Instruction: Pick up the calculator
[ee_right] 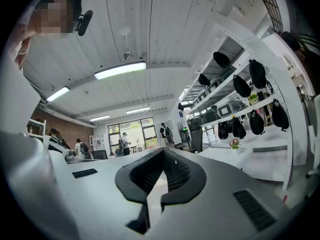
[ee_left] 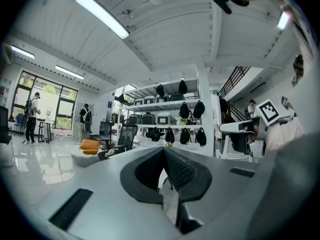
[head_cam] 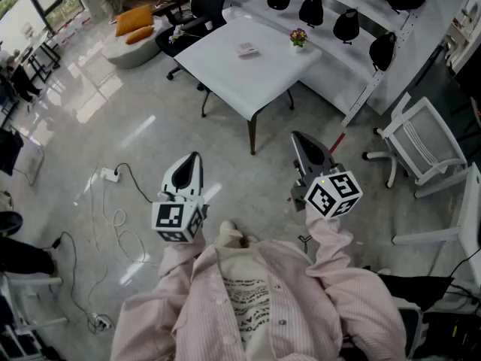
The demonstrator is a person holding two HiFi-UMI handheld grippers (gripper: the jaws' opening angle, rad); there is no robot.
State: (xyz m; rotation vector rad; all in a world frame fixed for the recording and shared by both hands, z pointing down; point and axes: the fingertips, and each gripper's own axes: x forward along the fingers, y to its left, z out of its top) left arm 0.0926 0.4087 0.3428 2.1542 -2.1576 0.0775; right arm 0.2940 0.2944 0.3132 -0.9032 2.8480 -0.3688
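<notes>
Both grippers are held out in front of the person at about the same height, and neither has anything in it. The left gripper [head_cam: 194, 157] has its jaws closed tip to tip with nothing between the ribbed pads, as its own view shows, and the right gripper [head_cam: 297, 136] is likewise fully closed and empty. The calculator [head_cam: 246, 49] lies flat on the white table [head_cam: 225, 77], well ahead of both sets of jaws and roughly on a line between them, far beyond reach of either tip. A small flower pot [head_cam: 298, 38] stands on the same table, off to the right of the calculator and nearer the line of the right jaws. In the gripper views the calculator itself is too small to pick out. It looks like a thin, rigid plastic slab, so it should be light and should keep its shape under a pinch. Its low profile on a smooth tabletop means it may skate away if nudged from one side only. The safest hold is likely across its two long edges, with one pad on each side and the jaws coming down over it, rather than pressing on the keys or the display. Either gripper would first have to open wider than the calculator's width.
</notes>
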